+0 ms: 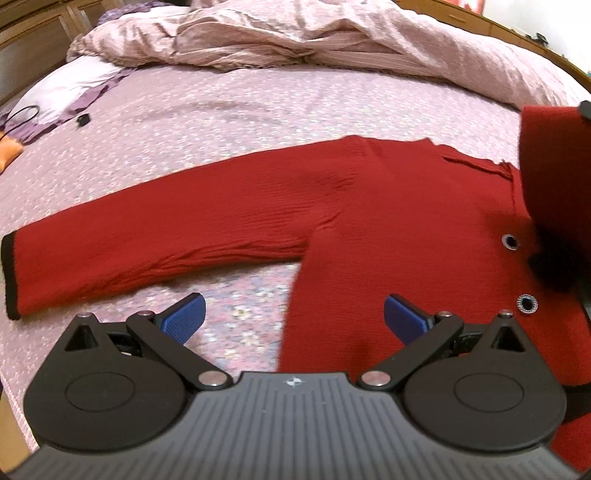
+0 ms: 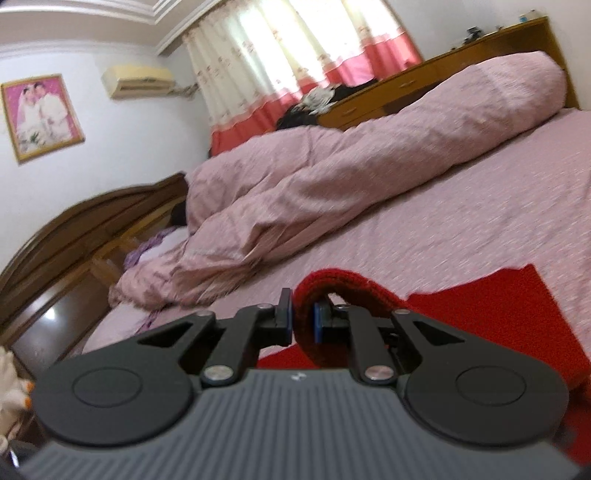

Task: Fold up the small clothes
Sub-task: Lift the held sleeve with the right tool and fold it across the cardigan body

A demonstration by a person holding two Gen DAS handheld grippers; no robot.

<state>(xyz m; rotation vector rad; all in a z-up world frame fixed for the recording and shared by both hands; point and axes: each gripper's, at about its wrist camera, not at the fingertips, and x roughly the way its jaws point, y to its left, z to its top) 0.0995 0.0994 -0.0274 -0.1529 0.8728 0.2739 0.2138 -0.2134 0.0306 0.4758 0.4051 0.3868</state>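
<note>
A small red knit cardigan (image 1: 388, 206) lies on the pink bedspread, its left sleeve (image 1: 147, 243) stretched flat toward the left with a black cuff. Two ringed buttons (image 1: 511, 242) show on its front. My left gripper (image 1: 294, 317) hovers open above the cardigan's lower left edge, blue pads wide apart and holding nothing. At the right edge of the left wrist view, a lifted red sleeve (image 1: 550, 177) hangs over the cardigan's front. In the right wrist view my right gripper (image 2: 303, 321) is shut on a fold of that red sleeve (image 2: 343, 288), raised above the bed.
A rumpled pink duvet (image 1: 295, 33) is heaped along the far side of the bed (image 1: 221, 122). A small black object (image 1: 83, 120), a cable and an orange pouch (image 1: 9, 153) lie at the left. A wooden headboard (image 2: 74, 236) and curtained window (image 2: 295, 55) stand beyond.
</note>
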